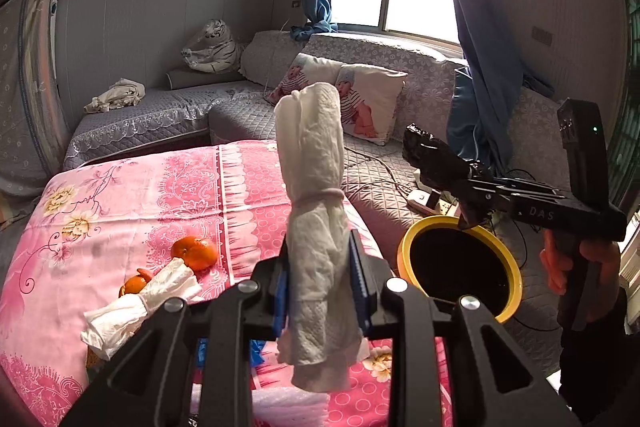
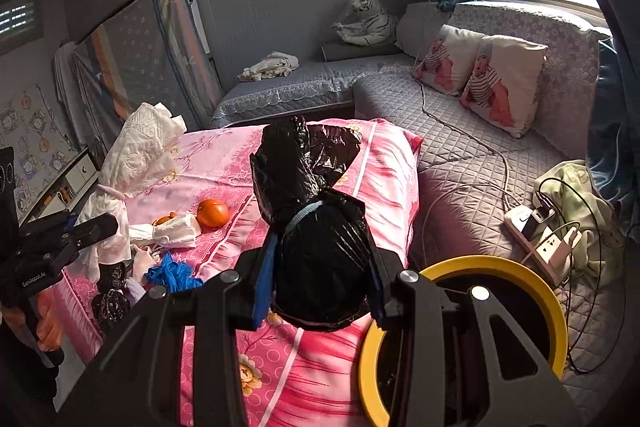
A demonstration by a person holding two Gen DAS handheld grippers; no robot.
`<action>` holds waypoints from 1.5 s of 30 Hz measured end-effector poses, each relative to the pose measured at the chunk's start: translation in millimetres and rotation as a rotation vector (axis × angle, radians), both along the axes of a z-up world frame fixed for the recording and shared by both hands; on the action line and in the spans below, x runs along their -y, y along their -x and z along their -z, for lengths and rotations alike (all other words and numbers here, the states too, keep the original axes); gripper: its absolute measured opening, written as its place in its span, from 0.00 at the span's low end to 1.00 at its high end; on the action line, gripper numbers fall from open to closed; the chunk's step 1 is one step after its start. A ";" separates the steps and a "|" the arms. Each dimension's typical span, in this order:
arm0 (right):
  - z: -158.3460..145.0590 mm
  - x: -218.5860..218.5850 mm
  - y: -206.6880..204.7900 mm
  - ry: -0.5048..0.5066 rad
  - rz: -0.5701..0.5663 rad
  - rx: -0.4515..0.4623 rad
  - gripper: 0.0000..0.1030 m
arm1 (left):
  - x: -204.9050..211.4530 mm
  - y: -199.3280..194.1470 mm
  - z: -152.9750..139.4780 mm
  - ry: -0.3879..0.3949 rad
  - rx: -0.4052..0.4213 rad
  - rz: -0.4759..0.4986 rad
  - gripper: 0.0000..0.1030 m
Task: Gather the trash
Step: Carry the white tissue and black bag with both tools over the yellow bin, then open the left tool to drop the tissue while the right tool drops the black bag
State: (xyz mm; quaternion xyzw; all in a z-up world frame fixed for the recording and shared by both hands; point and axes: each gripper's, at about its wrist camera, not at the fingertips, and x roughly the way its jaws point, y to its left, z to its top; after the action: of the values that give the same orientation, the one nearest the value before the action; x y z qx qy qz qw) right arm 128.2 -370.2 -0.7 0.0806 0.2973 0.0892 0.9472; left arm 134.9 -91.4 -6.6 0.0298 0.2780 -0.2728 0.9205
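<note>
1. I judge my right gripper [image 2: 320, 279] nearer the yellow bin [image 2: 496, 267]; it is clamped on a black bag bundle [image 2: 316, 227] standing upright, the bin just below-right.
2. My left gripper [image 1: 320, 283] pinches a white tissue roll [image 1: 314, 187], also upright; the bin lies to its right.
3. More tissue [image 1: 136, 303] and oranges [image 1: 196, 253] lie on the pink cloth [image 1: 120, 195], the sofa [image 1: 400, 59] behind.
</note>
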 end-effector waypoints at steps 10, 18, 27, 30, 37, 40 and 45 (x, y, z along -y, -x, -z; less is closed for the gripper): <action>0.7 69.3 17.1 -0.026 0.186 0.032 0.35 | 79.0 -13.5 3.5 0.018 -0.011 0.170 0.24; 18.3 119.1 32.2 -0.035 0.327 0.006 0.36 | 139.9 -19.6 18.4 0.041 -0.044 0.300 0.24; 51.2 154.8 36.1 -0.066 0.402 -0.058 0.36 | 189.9 -27.2 46.7 0.043 -0.132 0.372 0.24; 63.9 162.1 35.9 -0.076 0.415 -0.084 0.36 | 202.8 -30.1 58.3 0.026 -0.156 0.382 0.24; 93.8 172.2 32.1 -0.101 0.428 -0.150 0.36 | 224.3 -37.5 84.6 -0.008 -0.210 0.398 0.24; 104.5 175.6 31.5 -0.110 0.435 -0.171 0.36 | 229.2 -40.0 93.8 -0.021 -0.232 0.402 0.24; 117.0 180.5 31.5 -0.124 0.448 -0.196 0.36 | 233.6 -45.6 102.3 -0.033 -0.255 0.400 0.24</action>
State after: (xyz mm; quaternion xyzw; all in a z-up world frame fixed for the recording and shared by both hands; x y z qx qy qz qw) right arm 96.7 -550.7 -117.8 0.2105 0.3564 -0.1132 0.9032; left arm 180.5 -325.0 -108.9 0.0647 0.3849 -0.4469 0.8049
